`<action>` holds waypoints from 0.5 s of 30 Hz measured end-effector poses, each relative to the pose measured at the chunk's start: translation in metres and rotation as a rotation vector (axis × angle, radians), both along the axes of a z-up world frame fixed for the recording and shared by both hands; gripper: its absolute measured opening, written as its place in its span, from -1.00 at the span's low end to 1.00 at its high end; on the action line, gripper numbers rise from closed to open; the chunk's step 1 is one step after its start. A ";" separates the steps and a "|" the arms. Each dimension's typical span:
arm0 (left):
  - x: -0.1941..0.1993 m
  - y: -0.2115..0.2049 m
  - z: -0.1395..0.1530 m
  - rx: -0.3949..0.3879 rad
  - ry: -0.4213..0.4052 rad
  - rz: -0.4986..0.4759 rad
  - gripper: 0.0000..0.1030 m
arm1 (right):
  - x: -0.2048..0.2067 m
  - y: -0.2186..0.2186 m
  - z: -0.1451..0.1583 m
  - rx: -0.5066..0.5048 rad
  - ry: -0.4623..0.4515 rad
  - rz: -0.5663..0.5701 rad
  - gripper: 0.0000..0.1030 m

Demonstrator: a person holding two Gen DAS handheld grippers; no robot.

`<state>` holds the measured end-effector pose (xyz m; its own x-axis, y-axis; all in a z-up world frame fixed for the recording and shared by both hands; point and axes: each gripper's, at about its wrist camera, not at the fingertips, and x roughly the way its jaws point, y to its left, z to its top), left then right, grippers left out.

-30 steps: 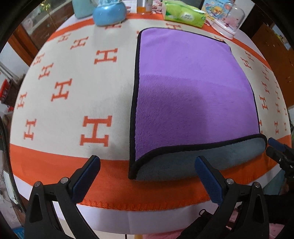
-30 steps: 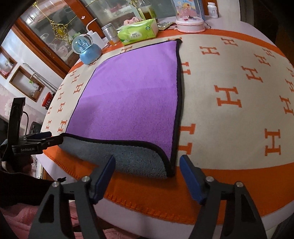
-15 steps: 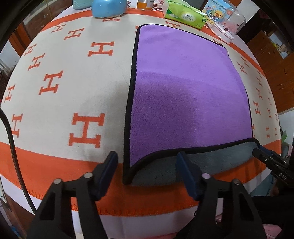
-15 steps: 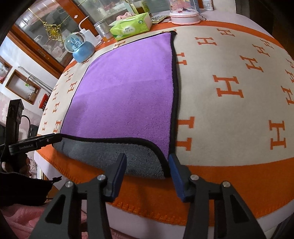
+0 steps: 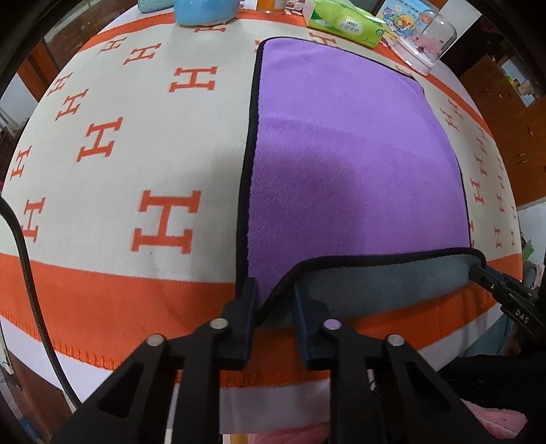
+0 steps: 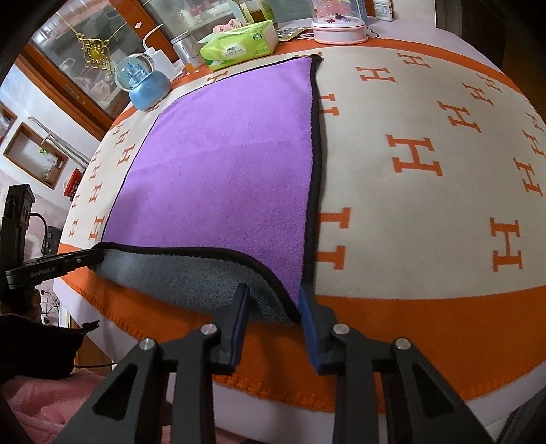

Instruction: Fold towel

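A purple towel (image 5: 355,164) with a black hem and grey underside lies flat on the table; it also shows in the right wrist view (image 6: 225,170). Its near edge is lifted and shows the grey side. My left gripper (image 5: 273,307) has its jaws narrowed around the towel's near left corner. My right gripper (image 6: 273,307) has its jaws narrowed around the near right corner. A gap still shows between each pair of fingers. The right gripper's tip shows at the right edge of the left wrist view (image 5: 494,283).
The table wears a cream and orange cloth (image 5: 102,170) with H marks. At the far edge stand a blue snow globe (image 6: 145,85), a green tissue pack (image 6: 239,46) and a pink domed ornament (image 6: 338,24). A black cable (image 5: 27,273) hangs at the left.
Both grippers moved forward onto the towel's near corners and their jaws narrowed around them. The near edge has lifted, showing more grey underside.
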<state>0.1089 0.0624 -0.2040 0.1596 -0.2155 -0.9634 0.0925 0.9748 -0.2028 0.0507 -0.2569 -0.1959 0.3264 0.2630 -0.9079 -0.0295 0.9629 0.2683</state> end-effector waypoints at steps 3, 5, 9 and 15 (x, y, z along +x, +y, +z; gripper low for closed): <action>-0.003 0.001 -0.001 0.001 -0.004 0.002 -0.80 | -0.002 0.000 0.000 -0.018 0.000 0.000 -0.65; -0.002 -0.001 -0.001 0.008 -0.010 -0.002 -0.84 | -0.002 -0.001 0.001 -0.025 -0.004 -0.001 -0.75; -0.004 -0.002 0.000 0.022 -0.016 -0.009 -0.88 | -0.003 0.000 0.002 -0.031 -0.008 0.008 -0.90; -0.004 -0.006 0.001 0.043 -0.029 0.004 -0.93 | -0.003 0.006 0.005 -0.051 -0.023 0.031 -0.94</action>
